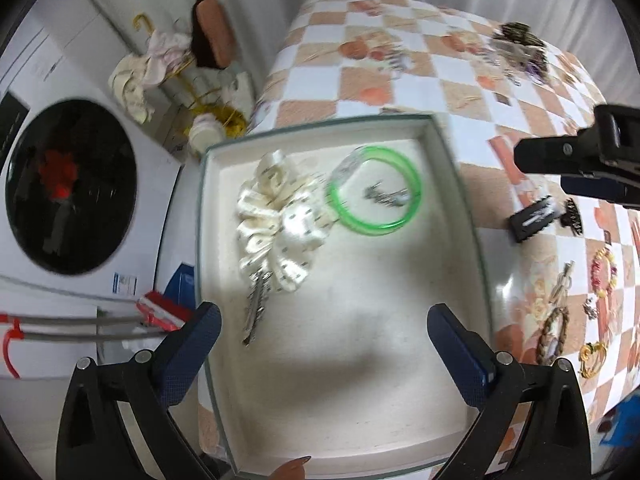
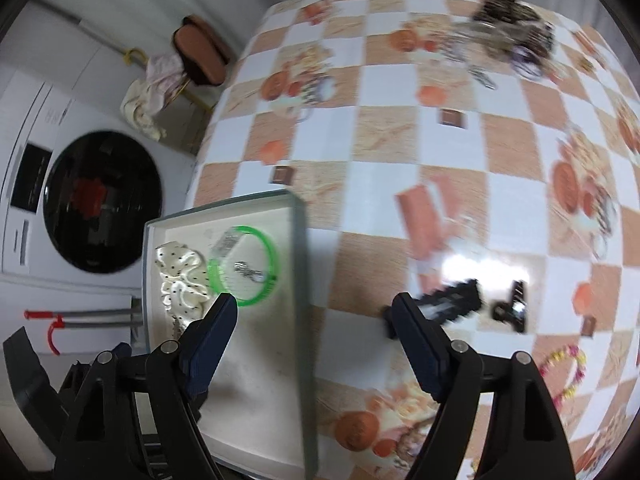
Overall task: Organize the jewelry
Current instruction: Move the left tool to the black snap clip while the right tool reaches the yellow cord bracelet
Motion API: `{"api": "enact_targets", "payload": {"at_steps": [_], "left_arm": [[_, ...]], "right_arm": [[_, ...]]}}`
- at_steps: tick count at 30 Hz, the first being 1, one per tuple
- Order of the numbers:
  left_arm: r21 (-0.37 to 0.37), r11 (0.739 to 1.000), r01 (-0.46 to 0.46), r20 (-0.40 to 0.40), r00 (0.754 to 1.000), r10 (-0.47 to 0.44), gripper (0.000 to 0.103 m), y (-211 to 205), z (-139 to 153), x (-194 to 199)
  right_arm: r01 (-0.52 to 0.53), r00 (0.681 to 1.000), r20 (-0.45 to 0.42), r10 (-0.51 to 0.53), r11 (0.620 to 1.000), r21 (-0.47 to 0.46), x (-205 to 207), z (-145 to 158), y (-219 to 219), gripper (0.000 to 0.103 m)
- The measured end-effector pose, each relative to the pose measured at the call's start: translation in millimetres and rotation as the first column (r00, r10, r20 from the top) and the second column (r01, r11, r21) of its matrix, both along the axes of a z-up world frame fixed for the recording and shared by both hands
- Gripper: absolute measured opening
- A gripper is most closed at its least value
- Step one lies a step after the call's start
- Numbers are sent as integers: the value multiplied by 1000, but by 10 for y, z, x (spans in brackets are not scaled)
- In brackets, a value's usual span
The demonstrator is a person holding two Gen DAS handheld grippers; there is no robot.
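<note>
Both sets of tongs spread wide and pinching nothing. The left tongs [image 1: 324, 328] hover over the tray [image 1: 460, 184], where the cream scrunchie [image 1: 276, 224], green bangle [image 1: 376, 192] and a silver clip [image 1: 256, 308] already lie. The right tongs [image 2: 316, 320] straddle the tray's edge, and just past their right finger sits the black toothed hair clip [image 2: 452, 300] on the checked surface [image 2: 400, 128], long axis running across. Right hand is clearly nearer. Farther back, a tangled jewelry pile [image 2: 512, 36] waits.

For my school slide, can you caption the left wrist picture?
Open left hand-held gripper above a tray holding a green bangle and cream scrunchie.
</note>
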State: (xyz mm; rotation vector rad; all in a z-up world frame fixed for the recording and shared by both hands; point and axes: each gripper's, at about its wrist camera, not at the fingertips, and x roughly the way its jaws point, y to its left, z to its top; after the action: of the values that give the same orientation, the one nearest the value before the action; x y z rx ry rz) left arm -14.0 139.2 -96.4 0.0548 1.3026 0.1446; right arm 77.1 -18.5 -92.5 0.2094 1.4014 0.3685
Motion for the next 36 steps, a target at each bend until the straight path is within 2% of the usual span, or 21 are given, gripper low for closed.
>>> {"api": "enact_targets", "payload": {"at_steps": [10,19,26,36], "left_arm": [[-12,992,128,11,992,-128,103,-529,107,197],[-14,962,271,-7,962,-271,103,-1029,96,348],[5,933,360,-20,933,-360,103,-1356,5,494],[17,896,443,-63,895,-441,103,-1643,-230,686]], "right_arm": [[178,983,-36,-179,983,-39,-298,22,-1015,82],[300,947,-84,-310,947,-115,-707,-99,-1849,82],[302,939,-120,-323,939,-162,-998,-254,-2060,82],[218,958,-141,-250,954,-207,-1233,-465,-2018,82]]}}
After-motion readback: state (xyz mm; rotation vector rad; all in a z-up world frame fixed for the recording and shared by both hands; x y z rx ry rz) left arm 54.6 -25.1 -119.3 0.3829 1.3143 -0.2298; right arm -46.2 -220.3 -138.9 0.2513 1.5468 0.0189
